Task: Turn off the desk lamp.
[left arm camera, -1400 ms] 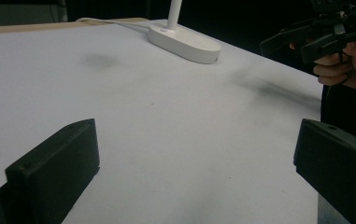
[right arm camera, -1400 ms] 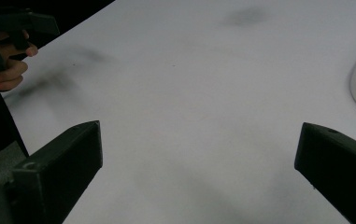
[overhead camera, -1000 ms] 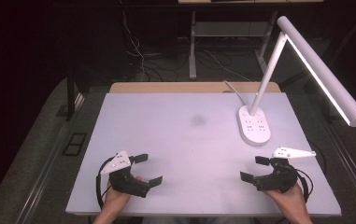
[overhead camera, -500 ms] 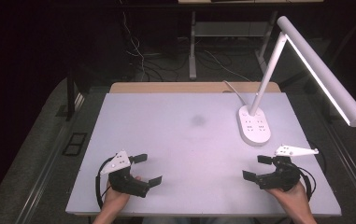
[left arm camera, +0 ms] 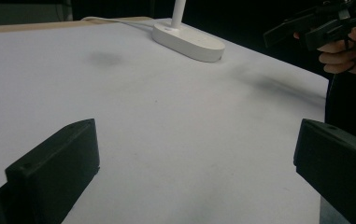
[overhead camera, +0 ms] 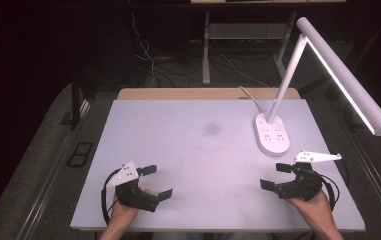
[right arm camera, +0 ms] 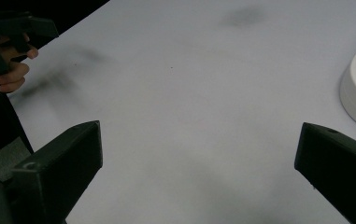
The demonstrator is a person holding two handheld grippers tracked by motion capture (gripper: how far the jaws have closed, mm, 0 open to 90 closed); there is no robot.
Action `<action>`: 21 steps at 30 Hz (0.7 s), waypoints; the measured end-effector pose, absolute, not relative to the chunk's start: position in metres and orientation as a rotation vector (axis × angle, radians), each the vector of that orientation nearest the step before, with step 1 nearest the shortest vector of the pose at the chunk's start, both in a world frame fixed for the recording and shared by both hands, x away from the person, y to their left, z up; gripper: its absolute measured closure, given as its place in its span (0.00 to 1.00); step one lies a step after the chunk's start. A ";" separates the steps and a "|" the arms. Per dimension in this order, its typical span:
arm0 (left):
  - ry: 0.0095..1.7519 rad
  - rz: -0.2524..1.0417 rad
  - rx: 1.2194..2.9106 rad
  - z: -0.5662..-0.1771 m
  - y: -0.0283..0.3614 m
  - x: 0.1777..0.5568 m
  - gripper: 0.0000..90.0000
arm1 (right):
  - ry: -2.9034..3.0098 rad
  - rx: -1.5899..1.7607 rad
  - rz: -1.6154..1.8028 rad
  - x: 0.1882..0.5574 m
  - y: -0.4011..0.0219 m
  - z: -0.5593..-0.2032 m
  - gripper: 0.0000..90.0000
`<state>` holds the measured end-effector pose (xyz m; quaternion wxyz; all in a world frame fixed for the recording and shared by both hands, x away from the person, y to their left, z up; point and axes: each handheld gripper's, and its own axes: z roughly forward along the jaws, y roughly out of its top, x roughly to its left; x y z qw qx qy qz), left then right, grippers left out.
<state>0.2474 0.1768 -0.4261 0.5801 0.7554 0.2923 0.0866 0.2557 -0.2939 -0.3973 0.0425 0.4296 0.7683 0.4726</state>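
Note:
A person's hands hold two black grippers above the near part of a white table (overhead camera: 198, 150). My left gripper (overhead camera: 156, 181) hovers at the front left, jaws wide apart and nothing between them. At the front right my right gripper (overhead camera: 276, 176) is also open and empty, just in front of the lamp base (overhead camera: 271, 135). In the left gripper view the two black jaws stand far apart around my left gripper (left arm camera: 194, 158), and the right gripper (left arm camera: 325, 21) appears at the top right. In the right gripper view my right gripper (right arm camera: 199, 158) has its jaws spread over bare table.
A white desk lamp with an oval base and a long lit head (overhead camera: 348, 75) stands at the back right; its cord (overhead camera: 248, 95) runs off the far edge. A faint dark smudge (overhead camera: 212, 129) marks the table's middle. Dark floor and cables lie beyond the table.
The right gripper has shifted slightly toward the near edge. The left gripper has stayed where it was.

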 end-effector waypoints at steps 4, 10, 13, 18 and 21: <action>0.686 0.200 1.765 -0.426 0.176 0.248 0.00 | 2.355 1.321 1.434 0.258 -0.295 -0.396 0.01; 0.685 0.200 1.765 -0.426 0.176 0.248 0.00 | 2.340 1.315 1.433 0.265 -0.298 -0.389 0.01; 0.685 0.203 1.764 -0.426 0.176 0.247 0.00 | 2.339 1.313 1.432 0.268 -0.299 -0.386 0.01; 0.685 0.202 1.763 -0.426 0.177 0.248 0.00 | 2.336 1.318 1.425 0.276 -0.302 -0.382 0.01; 0.684 0.203 1.764 -0.426 0.177 0.248 0.00 | 2.342 1.319 1.416 0.281 -0.303 -0.379 0.01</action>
